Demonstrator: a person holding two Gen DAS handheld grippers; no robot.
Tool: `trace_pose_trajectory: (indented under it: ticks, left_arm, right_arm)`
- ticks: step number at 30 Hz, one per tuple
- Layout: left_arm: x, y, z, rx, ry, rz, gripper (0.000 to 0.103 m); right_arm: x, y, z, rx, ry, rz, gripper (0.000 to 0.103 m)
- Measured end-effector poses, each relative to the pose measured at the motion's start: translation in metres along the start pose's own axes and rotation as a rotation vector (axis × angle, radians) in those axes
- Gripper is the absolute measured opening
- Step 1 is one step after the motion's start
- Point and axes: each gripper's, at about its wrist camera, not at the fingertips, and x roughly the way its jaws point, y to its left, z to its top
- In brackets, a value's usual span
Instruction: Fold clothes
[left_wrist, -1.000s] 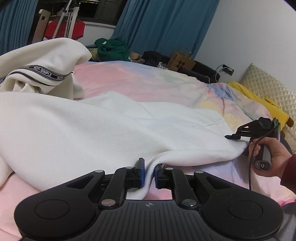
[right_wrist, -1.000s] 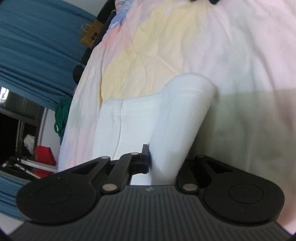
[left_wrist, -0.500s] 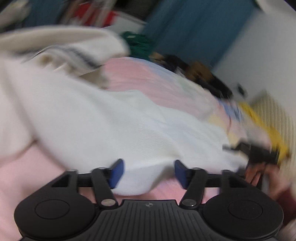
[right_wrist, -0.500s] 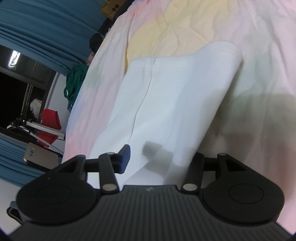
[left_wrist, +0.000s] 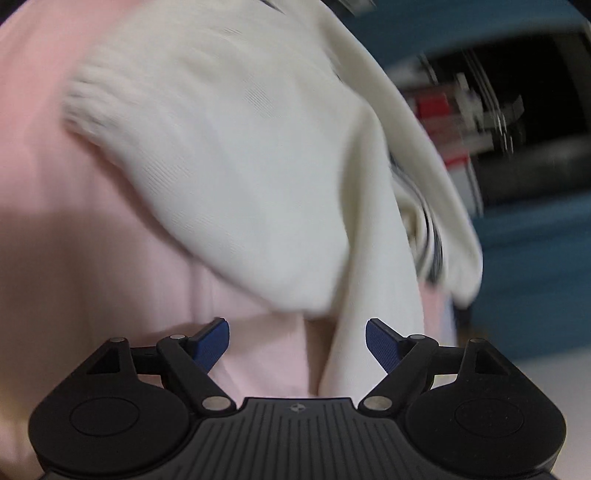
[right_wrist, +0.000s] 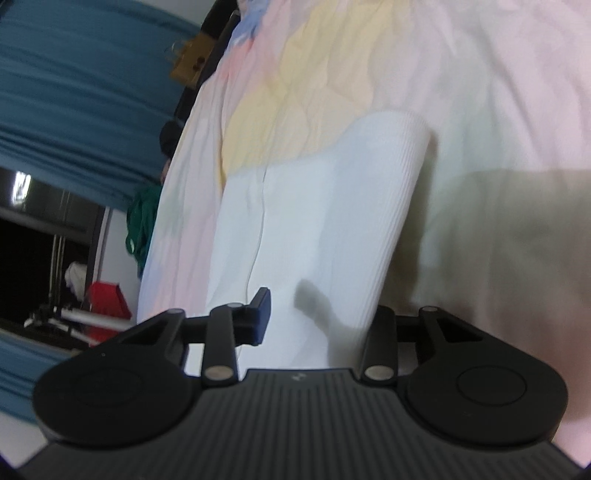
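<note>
Pink bedsheet (left_wrist: 92, 229) under cream sweater (left_wrist: 240, 166) — both hand-held grippers (left_wrist: 297, 341) (right_wrist: 317, 314) spread, empty; lettering unreadable.

Cream knit garment (left_wrist: 251, 155): ribbed cuff at upper left, dark striped trim along right fold; bunched, draped over pink bedding; view motion-blurred. White ribbed garment (right_wrist: 332, 221): lying flat on pastel bedspread, rounded folded edge at far end, straight seam running lengthwise.
</note>
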Motion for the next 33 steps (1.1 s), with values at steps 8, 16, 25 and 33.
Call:
trace_pose_trajectory:
  ticks: [8, 16, 25, 33]
  left_arm:
    - [0.017, 0.016, 0.042, -0.131, -0.176, 0.014, 0.063]
    - [-0.023, 0.001, 0.080, -0.095, -0.263, 0.069, 0.013]
    - [-0.124, -0.039, 0.145, 0.070, -0.190, 0.076, 0.011]
    - [-0.143, -0.001, 0.155, 0.159, -0.002, 0.283, 0.011]
  right_arm:
    - [0.010, 0.001, 0.003, -0.003, -0.099, -0.027, 0.026]
    - [0.010, -0.005, 0.007, -0.017, -0.129, -0.031, 0.008]
    - [-0.005, 0.012, 0.017, -0.097, -0.232, 0.004, 0.008]
    - [-0.037, 0.016, 0.018, -0.154, -0.341, -0.062, 0.008]
